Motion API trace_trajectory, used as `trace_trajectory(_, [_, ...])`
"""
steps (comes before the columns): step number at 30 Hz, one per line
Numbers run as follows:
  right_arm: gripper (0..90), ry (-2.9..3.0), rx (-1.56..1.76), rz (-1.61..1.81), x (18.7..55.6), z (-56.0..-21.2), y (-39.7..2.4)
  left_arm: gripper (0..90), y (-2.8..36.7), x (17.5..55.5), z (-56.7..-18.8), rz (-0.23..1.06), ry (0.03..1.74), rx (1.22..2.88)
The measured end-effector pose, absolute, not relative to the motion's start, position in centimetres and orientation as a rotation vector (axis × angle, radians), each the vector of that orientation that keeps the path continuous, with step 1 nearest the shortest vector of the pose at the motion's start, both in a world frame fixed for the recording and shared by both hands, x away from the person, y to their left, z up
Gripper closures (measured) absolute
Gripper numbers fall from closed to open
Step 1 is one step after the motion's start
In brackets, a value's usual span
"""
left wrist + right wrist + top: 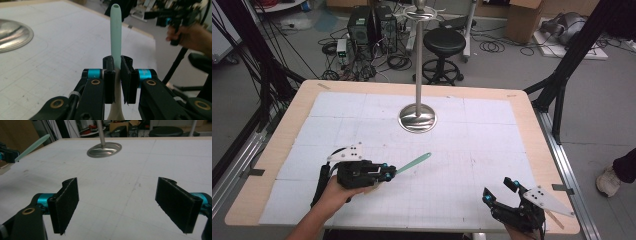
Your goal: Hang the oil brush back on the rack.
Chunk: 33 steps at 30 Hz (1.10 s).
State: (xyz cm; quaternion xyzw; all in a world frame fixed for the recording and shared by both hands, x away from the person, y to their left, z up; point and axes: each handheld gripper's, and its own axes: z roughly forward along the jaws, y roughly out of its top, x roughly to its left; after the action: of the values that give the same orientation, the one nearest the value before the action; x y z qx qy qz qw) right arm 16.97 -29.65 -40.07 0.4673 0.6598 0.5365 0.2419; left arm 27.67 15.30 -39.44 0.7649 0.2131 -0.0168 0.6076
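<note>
Pickup done: my left gripper (388, 173) is clamped on the pale green utensil handle (413, 163), held clear above the table (522, 125) near its front-left corner. My right gripper (498, 192) rests wide apart, empty, at the front-right corner. Delivery to the steel hook stand (417, 117), I judge, remains.

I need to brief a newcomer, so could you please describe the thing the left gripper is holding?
On the white gridded table, look near its front left. The left gripper is shut on a slim mint-green utensil handle pointing toward the tall metal stand; it is the table's one pale green thing.
</note>
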Motion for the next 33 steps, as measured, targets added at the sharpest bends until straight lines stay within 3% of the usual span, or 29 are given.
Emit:
trace_trajectory(17, [18.1,1.982,1.078,1.631,18.1,-39.3,-26.0,81.8,15.9,25.9,-38.0,-0.082,0.425,1.642])
trace_trajectory(26, [18.3,2.058,0.826,1.867,19.1,-37.0,-22.6,81.8,15.6,25.0,-37.8,-0.119,0.367,1.572])
trace_trajectory(33, [29.2,2.156,0.607,1.96,20.3,-35.3,-19.8,81.8,15.7,24.5,-37.4,-0.133,0.31,1.54])
